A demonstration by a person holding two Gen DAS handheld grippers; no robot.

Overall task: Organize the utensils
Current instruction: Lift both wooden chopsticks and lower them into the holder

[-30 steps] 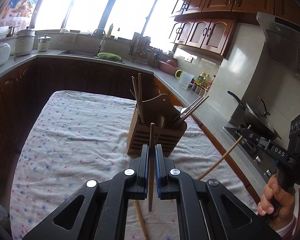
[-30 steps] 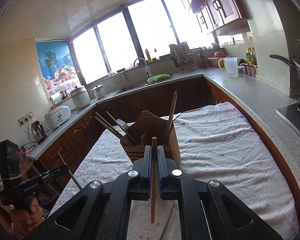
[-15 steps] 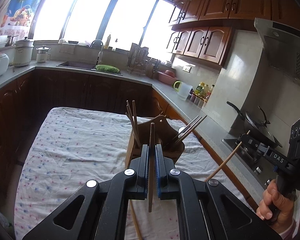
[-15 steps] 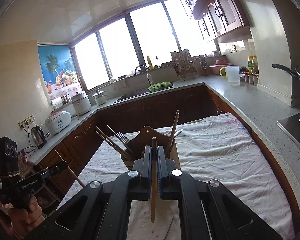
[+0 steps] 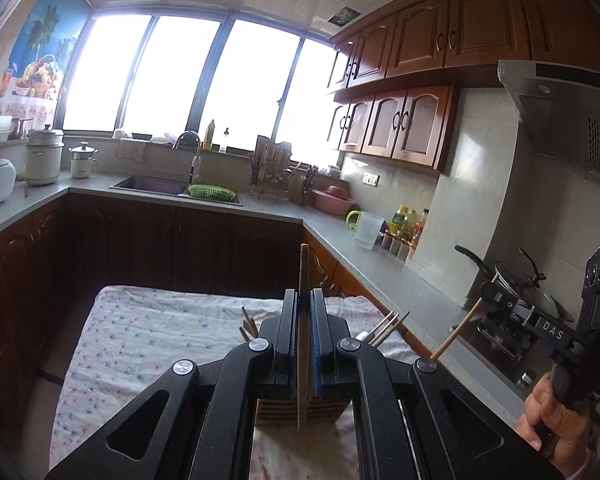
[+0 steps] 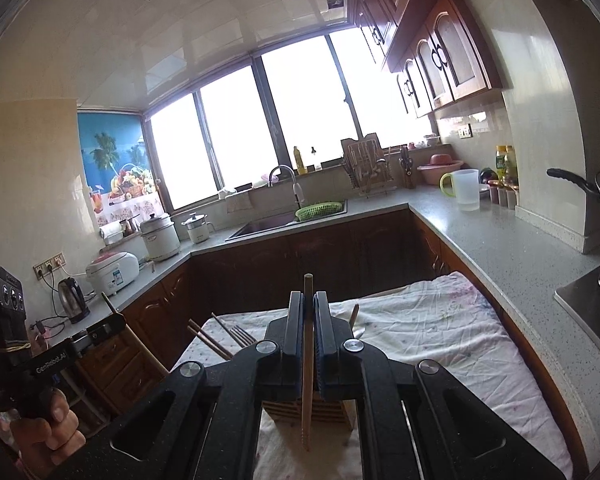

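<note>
My left gripper (image 5: pixel 303 294) is shut on a wooden chopstick (image 5: pixel 302 320) that stands upright between its pads. My right gripper (image 6: pixel 309 296) is shut on another wooden chopstick (image 6: pixel 307 360), also upright. A slatted wooden utensil holder (image 5: pixel 296 412) stands on the cloth-covered table (image 5: pixel 148 328), mostly hidden below both grippers; it also shows in the right wrist view (image 6: pixel 320 406). Chopsticks (image 5: pixel 384 326) and a fork (image 6: pixel 242 334) stick out of it. The right gripper shows in the left wrist view (image 5: pixel 488 290) and the left gripper in the right wrist view (image 6: pixel 114 322), each held level.
Grey countertops (image 6: pixel 500 240) with dark wood cabinets ring the table. A sink (image 5: pixel 152 186) with a green basket (image 5: pixel 212 192) is at the back. A wok (image 5: pixel 512 280) sits on the stove at right. A rice cooker (image 6: pixel 112 266) and kettle (image 6: pixel 73 298) stand at left.
Both grippers have risen and tilted up with their chopsticks. The utensil holder has dropped from the middle of both views to under the jaws.
</note>
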